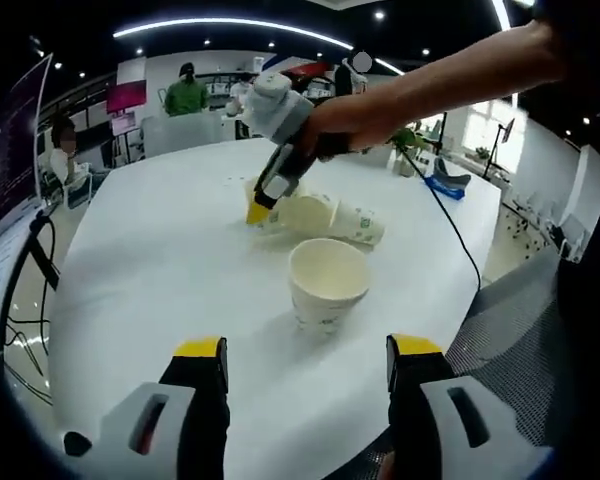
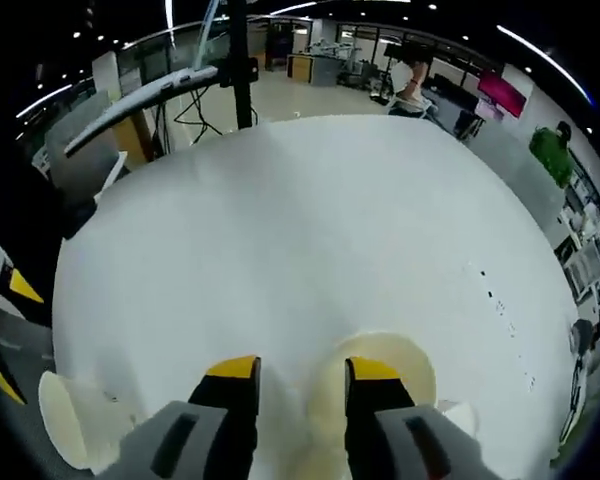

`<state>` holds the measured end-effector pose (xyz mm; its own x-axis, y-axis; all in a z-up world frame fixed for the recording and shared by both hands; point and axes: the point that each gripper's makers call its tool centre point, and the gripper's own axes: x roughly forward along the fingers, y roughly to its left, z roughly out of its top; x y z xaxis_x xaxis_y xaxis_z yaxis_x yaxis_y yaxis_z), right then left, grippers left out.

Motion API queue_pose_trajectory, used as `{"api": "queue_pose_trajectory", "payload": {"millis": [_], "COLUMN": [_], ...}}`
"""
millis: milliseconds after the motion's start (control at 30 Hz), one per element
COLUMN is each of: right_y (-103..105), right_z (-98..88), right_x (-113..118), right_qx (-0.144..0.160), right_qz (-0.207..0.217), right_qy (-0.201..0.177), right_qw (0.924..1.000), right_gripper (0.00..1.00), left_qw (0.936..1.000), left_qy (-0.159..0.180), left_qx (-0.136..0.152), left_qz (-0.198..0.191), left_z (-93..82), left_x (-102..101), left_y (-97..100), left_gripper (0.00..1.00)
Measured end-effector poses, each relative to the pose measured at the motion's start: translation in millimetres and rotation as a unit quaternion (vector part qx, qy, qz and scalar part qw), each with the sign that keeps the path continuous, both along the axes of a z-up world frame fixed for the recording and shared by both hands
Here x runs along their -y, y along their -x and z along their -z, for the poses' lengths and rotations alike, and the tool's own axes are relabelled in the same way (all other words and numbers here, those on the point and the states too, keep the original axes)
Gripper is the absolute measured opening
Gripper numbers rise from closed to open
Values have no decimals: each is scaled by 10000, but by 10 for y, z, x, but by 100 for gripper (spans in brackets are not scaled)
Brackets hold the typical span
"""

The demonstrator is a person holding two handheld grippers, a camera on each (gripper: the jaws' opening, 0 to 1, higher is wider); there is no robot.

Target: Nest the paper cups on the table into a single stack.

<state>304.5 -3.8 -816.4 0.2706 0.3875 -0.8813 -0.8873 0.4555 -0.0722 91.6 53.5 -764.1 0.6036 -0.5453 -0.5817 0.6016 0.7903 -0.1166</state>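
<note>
An upright white paper cup with green print stands just beyond my left gripper, which is open with nothing between its jaws. Farther off, a small cluster of cups lies on the white table. A person's arm holds my right gripper down at the cluster's left end. In the right gripper view, my right gripper straddles the rim of a cup, right jaw over its mouth, left jaw outside, a clear gap between them. Another cup shows at lower left.
The round table's bare surface stretches ahead of the right gripper. A black cable trails over the table's right edge. Desks, screens and people stand around the room, and a black stand rises behind the table.
</note>
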Motion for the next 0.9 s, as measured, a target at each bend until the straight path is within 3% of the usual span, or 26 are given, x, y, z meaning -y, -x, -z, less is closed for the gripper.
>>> {"api": "queue_pose_trajectory", "payload": {"millis": [200, 267, 467, 800, 900], "right_y": [97, 129, 187, 289, 402], "right_z": [111, 64, 59, -143, -297], "right_x": [23, -2, 1, -116, -106], "right_qx": [-49, -79, -216, -59, 23], "right_qz": [-248, -329, -375, -546, -643], "right_qy": [289, 233, 95, -336, -435], "right_qw": [9993, 9992, 9990, 9979, 9970], "right_gripper": [3, 1, 0, 0, 0], "left_qw": [10000, 9999, 9999, 9998, 9998], "left_qy": [-62, -75, -87, -53, -38], "left_qx": [11, 12, 49, 72, 99], "left_qz": [-39, -66, -112, -161, -177], "left_z": [-28, -29, -53, -77, -110], "left_x": [-43, -60, -63, -22, -20], "left_y": [1, 1, 16, 69, 63], "left_gripper": [62, 62, 62, 62, 62]}}
